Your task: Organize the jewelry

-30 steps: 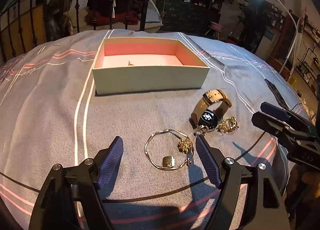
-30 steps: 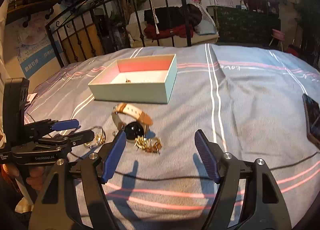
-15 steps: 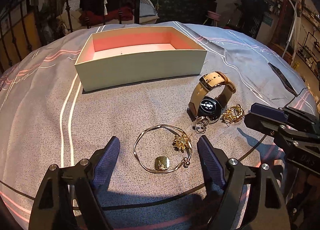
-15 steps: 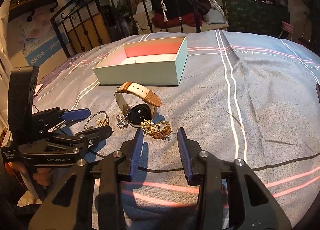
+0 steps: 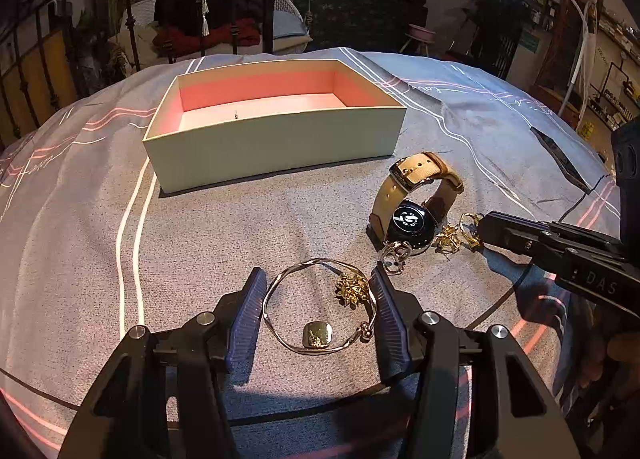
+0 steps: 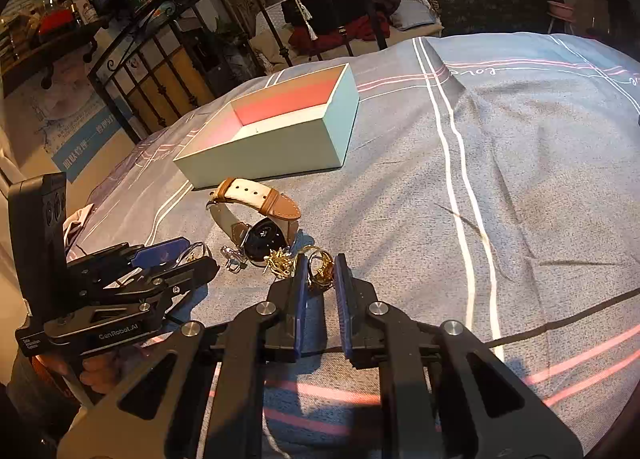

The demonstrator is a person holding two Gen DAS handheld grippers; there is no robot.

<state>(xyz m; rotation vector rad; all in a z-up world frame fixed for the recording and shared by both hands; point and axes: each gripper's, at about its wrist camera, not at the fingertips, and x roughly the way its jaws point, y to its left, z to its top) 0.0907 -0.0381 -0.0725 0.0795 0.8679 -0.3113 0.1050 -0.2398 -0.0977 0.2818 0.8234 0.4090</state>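
My left tongs (image 5: 316,299) have just been closing around the gold bangle (image 5: 320,309), which lies flat on the grey striped bedspread (image 5: 248,231). The blue pads flank its loop on both sides, the right one (image 5: 386,307) just beside the wire, but I cannot tell that either presses on it yet. A square gold charm (image 5: 316,339) sits at the bangle's near edge and a small gold flower ornament (image 5: 352,291) at its right.

My right tongs (image 6: 320,271) have also just been closing, and they now stand narrow around a gold ring (image 6: 320,269); the pads look to pinch it from both sides. Just left of it lies a spiky gold piece (image 6: 280,259), and beside that a small silver ring (image 6: 234,259).

Touching that cluster, a little farther off, is the watch (image 5: 410,221), resting on its side with its dark face toward me and its tan strap (image 5: 420,171) looped up behind.

Beyond the watch stands the open box (image 5: 276,147), pale green outside and pink inside, with one tiny earring stud (image 5: 237,114) on its floor.

At the far right edge of the bed lies a dark phone (image 5: 556,155). Behind the bed rises the black iron bed frame (image 6: 168,59).
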